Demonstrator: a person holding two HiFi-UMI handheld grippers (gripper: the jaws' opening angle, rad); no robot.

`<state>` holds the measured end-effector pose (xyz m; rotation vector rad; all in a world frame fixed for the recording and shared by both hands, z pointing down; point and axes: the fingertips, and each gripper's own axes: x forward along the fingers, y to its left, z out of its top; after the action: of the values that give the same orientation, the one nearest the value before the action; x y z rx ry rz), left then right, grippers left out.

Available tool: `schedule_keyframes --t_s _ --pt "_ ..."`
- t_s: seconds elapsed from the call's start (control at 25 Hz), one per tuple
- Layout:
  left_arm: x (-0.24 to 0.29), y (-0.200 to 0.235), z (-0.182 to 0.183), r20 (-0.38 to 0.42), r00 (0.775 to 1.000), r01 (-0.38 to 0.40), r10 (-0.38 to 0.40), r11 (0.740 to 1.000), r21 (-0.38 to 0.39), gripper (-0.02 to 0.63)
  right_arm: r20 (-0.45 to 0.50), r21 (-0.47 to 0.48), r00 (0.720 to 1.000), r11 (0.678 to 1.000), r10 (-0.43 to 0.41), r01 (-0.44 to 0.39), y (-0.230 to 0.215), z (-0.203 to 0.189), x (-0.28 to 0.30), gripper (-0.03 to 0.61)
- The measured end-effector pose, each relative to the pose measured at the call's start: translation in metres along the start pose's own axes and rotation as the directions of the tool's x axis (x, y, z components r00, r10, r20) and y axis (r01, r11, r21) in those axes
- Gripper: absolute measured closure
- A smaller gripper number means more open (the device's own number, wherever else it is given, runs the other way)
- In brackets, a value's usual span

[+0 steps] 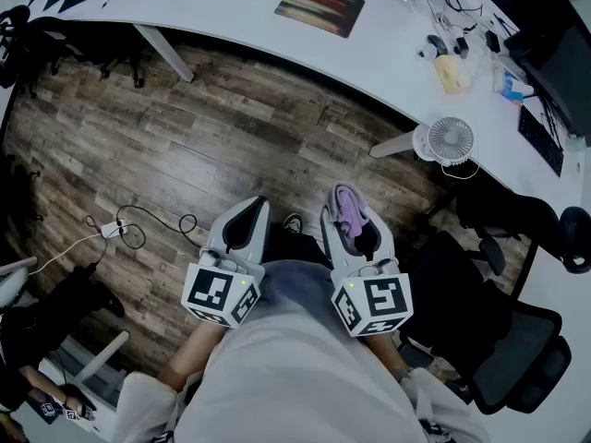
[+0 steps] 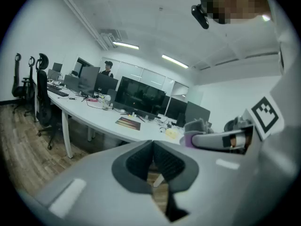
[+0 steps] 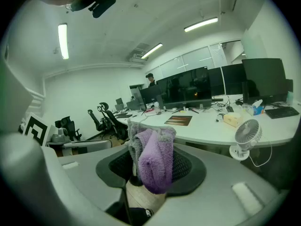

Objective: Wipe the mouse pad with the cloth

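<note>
A dark mouse pad [image 1: 319,6] with streaks of colour lies on the white desk [image 1: 240,17] far ahead; it also shows as a small dark rectangle [image 2: 128,123] in the left gripper view and on the desk [image 3: 178,120] in the right gripper view. My right gripper [image 1: 348,218] is shut on a purple and grey cloth [image 3: 153,157], which bunches up between its pads. My left gripper [image 1: 247,218] is shut with nothing in it. Both grippers are held close to the person's body, over the wooden floor and well short of the desk.
A small white fan [image 1: 445,140] stands at the desk's near edge. A yellowish box [image 1: 450,73], cables and a keyboard [image 1: 541,138] lie on the desk's right part. Black office chairs [image 1: 499,330] stand to the right. A power strip with cables [image 1: 114,229] lies on the floor at left.
</note>
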<state>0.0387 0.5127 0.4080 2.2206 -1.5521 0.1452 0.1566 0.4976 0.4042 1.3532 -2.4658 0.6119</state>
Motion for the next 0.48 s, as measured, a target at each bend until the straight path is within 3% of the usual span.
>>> schedule_keyframes --t_s 0.48 --pt "0.003 0.033 0.026 0.039 0.997 -0.072 0.074 0.997 -0.032 0.614 0.008 0.034 1.000 0.999 0.024 -0.024 -0.009 0.013 0.010 0.411"
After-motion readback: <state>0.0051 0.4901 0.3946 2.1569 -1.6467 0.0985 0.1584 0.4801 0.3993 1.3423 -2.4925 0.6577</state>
